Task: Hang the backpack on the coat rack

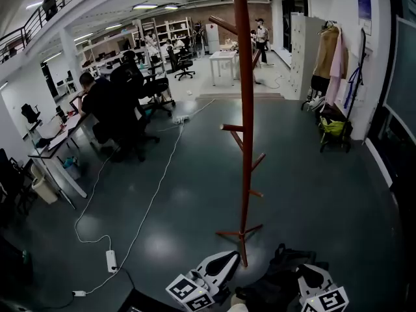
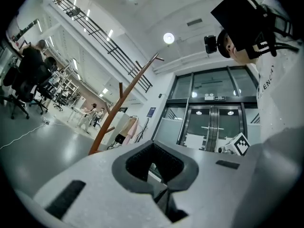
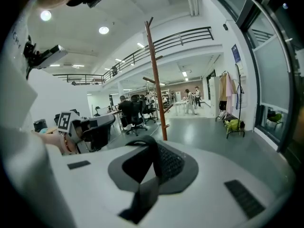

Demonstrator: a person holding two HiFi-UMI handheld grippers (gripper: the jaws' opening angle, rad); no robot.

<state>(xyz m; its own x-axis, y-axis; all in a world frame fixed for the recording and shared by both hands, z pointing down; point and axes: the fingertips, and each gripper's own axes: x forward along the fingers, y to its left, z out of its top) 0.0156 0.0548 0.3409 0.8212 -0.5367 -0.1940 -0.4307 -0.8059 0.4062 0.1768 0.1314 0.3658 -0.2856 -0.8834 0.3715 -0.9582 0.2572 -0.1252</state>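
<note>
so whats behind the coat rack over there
A white table, a standing person and shelves far back. The rack's pole covers a thin strip between table and person, so anything there is hidden.

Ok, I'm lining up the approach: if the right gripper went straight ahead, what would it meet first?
Most likely the coat rack, standing almost dead ahead; only floor seems to lie before it.

Open-plan office, perhaps a lab: desks (image 1: 58,140), swivel chairs (image 1: 184,62), lockers (image 1: 302,44).
</note>
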